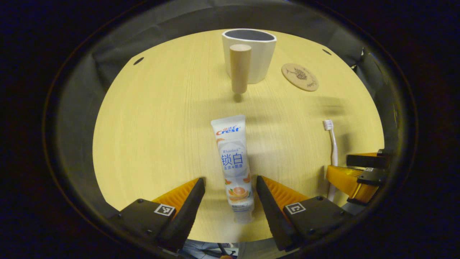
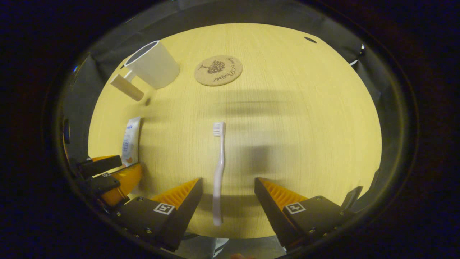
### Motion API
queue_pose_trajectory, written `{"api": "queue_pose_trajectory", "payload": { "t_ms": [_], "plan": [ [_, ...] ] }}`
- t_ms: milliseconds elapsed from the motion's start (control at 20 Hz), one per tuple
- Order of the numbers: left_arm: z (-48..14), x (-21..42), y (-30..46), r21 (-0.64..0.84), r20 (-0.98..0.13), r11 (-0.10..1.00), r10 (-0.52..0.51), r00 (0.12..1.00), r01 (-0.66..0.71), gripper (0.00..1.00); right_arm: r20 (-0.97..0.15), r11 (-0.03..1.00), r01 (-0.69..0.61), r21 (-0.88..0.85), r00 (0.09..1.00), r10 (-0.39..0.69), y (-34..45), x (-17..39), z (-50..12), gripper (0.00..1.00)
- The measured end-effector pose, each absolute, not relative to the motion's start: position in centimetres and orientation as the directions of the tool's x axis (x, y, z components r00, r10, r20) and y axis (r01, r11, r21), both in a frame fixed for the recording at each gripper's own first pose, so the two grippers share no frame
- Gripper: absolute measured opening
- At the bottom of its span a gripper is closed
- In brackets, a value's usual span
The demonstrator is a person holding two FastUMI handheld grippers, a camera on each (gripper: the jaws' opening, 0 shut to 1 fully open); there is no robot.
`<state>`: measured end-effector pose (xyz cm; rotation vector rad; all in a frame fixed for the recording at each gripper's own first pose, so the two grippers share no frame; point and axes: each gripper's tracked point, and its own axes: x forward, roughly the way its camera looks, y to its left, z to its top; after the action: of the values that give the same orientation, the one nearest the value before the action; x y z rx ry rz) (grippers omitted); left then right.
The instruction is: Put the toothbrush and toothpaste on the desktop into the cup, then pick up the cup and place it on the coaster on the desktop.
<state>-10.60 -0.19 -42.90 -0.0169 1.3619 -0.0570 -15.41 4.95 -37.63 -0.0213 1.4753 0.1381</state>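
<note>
1. from where i stand, the left gripper point(image 1: 230, 190) hangs low over the wooden desktop point(image 1: 151, 136) with its jaws wide, one finger on each side of the toothpaste point(image 1: 234, 162); i cannot tell whether either finger touches the tube.
2. the toothpaste lies flat, its cap end between the fingers and its crimped end pointing toward the cup point(image 1: 250, 54).
3. the cup is white, stands upright at the far side of the desktop, and its wooden handle point(image 1: 240, 68) faces the left gripper.
4. just to the right of the cup in the left gripper view lies the round cork coaster point(image 1: 299, 77), bare, apart from the cup.
5. the right gripper point(image 2: 228, 196) also has its jaws wide, straddling the handle end of the toothbrush point(image 2: 218, 172) with clear gaps on both sides.
6. the toothbrush lies flat, bristle head pointing away toward the coaster.
7. in the right gripper view the left gripper shows at the left edge, beside the toothpaste.
</note>
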Motion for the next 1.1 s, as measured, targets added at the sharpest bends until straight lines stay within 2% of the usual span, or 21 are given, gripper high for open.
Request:
{"api": "queue_pose_trajectory", "payload": {
  "t_ms": [150,250,450,500,600,650,700,750,800,850,950,1000,1050,1100],
  "plan": [
    [-43.0,-10.1,-0.3,-0.056,-0.982,0.998,-0.06,0.178,0.03,0.94,-1.0,0.995,-0.095,0.008,0.019,0.01,4.9,-15.8,-37.9,0.97],
    [-43.2,-10.1,-0.3,-0.087,-0.987,0.996,-0.089,0.137,0.022,0.94,-1.0,0.994,-0.11,-0.003,0.009,-0.002,5.4,-15.3,-38.0,0.99],
    [-43.3,-9.8,-0.2,-0.092,-0.994,0.996,-0.093,0.062,0.014,0.95,-0.998,0.996,-0.091,-0.013,-0.054,-0.018,5.4,-15.0,-37.8,0.93],
    [-43.4,-9.7,-0.3,-0.09,-0.995,0.996,-0.091,0.05,0.017,0.93,-0.998,0.996,-0.092,-0.013,-0.062,-0.018,5.4,-14.9,-37.8,0.87],
    [-43.4,-9.6,-0.8,-0.09,-0.995,0.996,-0.091,0.034,0.016,0.91,-0.998,0.996,-0.091,-0.017,-0.067,-0.023,5.1,-14.9,-37.7,0.84],
    [-43.3,-9.7,-0.9,-0.091,-0.995,0.996,-0.092,0.031,0.017,0.8,-0.997,0.996,-0.088,-0.016,-0.067,-0.022,4.9,-14.9,-37.7,0.7],
    [-43.1,-9.6,-1.2,-0.092,-0.995,0.996,-0.093,0.032,0.016,0.75,-0.997,0.996,-0.086,-0.019,-0.067,-0.025,4.5,-14.9,-37.9,0.55],
    [-43.2,-9.5,-1.3,-0.087,-0.996,0.996,-0.087,0.037,0.006,0.58,-0.998,0.998,-0.068,-0.015,-0.065,-0.02,4.5,-14.7,-37.7,0.43],
    [-43.0,-9.6,-1.3,-0.085,-0.996,0.996,-0.084,0.034,-0.006,0.49,-0.997,0.997,-0.072,-0.008,-0.075,-0.013,4.5,-14.9,-37.8,0.18],
    [-43.3,-9.7,-1.4,-0.085,-0.996,0.996,-0.085,0.037,-0.018,0.49,-0.997,0.996,-0.084,-0.002,-0.078,-0.009,4.4,-14.9,-37.9,0.18],
    [-43.2,-9.6,-1.7,-0.085,-0.995,0.995,-0.083,0.048,-0.044,0.35,-0.998,0.997,-0.071,-0.015,-0.067,-0.02,4.3,-14.9,-37.8,0.17],
    [-42.8,-9.4,-1.5,-0.082,-0.995,0.996,-0.079,0.065,-0.046,0.33,-0.998,0.997,-0.074,-0.013,-0.057,-0.017,4.2,-14.7,-38.0,0.04],
    [-43.1,-9.6,-1.6,-0.083,-0.994,0.995,-0.079,0.072,-0.058,0.26,-0.998,0.997,-0.075,-0.013,-0.053,-0.017,4.3,-14.7,-38.0,0.04],
    [-42.8,-9.4,-1.5,-0.083,-0.993,0.994,-0.077,0.088,-0.065,0.24,-0.999,0.997,-0.076,-0.012,-0.052,-0.016,4.3,-14.7,-38.0,0.04]
  ]
}}
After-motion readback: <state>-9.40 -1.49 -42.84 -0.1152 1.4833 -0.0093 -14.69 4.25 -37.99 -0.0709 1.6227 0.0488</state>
